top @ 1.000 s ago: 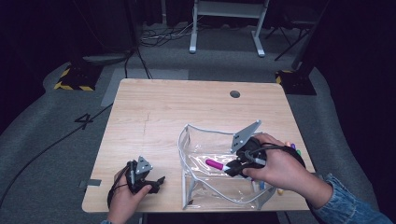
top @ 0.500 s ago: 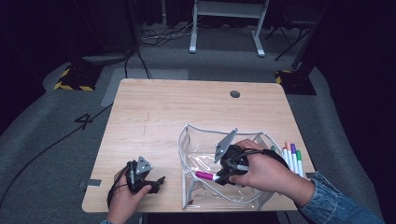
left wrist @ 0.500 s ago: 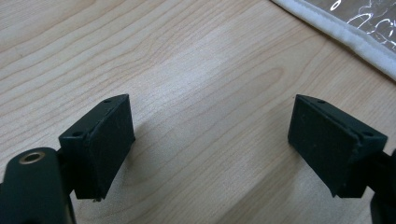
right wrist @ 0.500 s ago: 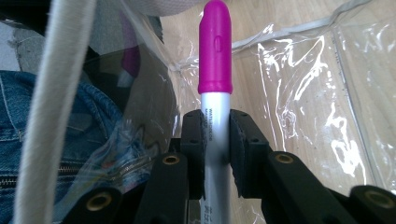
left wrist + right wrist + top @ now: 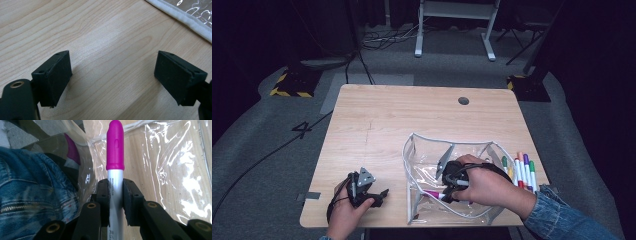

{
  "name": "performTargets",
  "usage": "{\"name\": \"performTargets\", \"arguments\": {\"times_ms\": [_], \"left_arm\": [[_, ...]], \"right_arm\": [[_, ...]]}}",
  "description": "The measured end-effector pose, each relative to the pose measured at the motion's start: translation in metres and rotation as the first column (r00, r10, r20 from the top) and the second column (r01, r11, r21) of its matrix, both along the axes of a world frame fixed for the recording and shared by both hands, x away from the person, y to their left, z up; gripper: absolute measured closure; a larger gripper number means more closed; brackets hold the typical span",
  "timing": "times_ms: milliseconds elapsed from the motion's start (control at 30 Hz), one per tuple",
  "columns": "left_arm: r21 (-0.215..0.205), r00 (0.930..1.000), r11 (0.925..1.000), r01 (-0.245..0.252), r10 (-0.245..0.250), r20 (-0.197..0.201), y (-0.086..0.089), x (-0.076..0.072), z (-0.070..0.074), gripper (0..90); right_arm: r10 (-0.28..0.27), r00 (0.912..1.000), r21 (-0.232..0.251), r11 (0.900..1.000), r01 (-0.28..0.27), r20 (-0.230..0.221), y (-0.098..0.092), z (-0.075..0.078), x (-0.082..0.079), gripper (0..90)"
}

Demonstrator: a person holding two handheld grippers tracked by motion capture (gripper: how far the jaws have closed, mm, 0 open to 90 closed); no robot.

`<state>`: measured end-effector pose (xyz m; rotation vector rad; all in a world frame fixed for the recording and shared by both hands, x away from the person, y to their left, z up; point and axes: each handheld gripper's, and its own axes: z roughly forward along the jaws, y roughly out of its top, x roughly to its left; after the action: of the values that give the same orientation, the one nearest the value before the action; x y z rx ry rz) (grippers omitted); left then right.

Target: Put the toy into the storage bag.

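A clear plastic pouch with a white zip edge lies open on the wooden table. My right gripper sits low inside the pouch, shut on a white marker with a magenta cap, whose cap points left. The jaws of my right gripper press the marker's barrel from both sides. Several more markers lie in a row just right of the pouch. Near the table's front left, my left gripper rests open; its pads stand wide apart over bare wood, with the pouch's edge beyond.
A round cable hole marks the far right of the table. Beyond the table stand a white desk frame and cables on grey carpet. The person's denim sleeve reaches in from the bottom right.
My right gripper has carried the magenta marker left and down, from above the pouch's right part into the pouch. The row of markers beside the pouch is now uncovered. My left gripper stayed still.
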<state>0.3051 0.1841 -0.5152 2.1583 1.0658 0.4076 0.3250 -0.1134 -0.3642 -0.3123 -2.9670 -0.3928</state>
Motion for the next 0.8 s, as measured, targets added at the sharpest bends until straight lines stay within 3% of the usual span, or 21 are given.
{"name": "performTargets", "arguments": {"times_ms": [567, 633, 800], "left_arm": [[0.001, 1.0000, 1.0000, 0.000, 0.000, 0.000, 0.000, 0.000, 0.000, 14.8], [0.001, 1.0000, 1.0000, 0.000, 0.000, 0.000, 0.000, 0.000, 0.000, 14.8], [0.001, 1.0000, 1.0000, 0.000, 0.000, 0.000, 0.000, 0.000, 0.000, 14.8]], "right_arm": [[0.090, 0.9949, -0.079, 0.992, -0.093, -0.046, 0.002, -0.029, -0.002, 76.7], [0.077, 0.9951, -0.087, 0.993, -0.083, -0.061, 0.002, -0.031, -0.003, 76.6], [0.049, 0.9961, -0.055, 0.997, -0.053, -0.073, 0.002, -0.032, -0.001, 69.3]]}}
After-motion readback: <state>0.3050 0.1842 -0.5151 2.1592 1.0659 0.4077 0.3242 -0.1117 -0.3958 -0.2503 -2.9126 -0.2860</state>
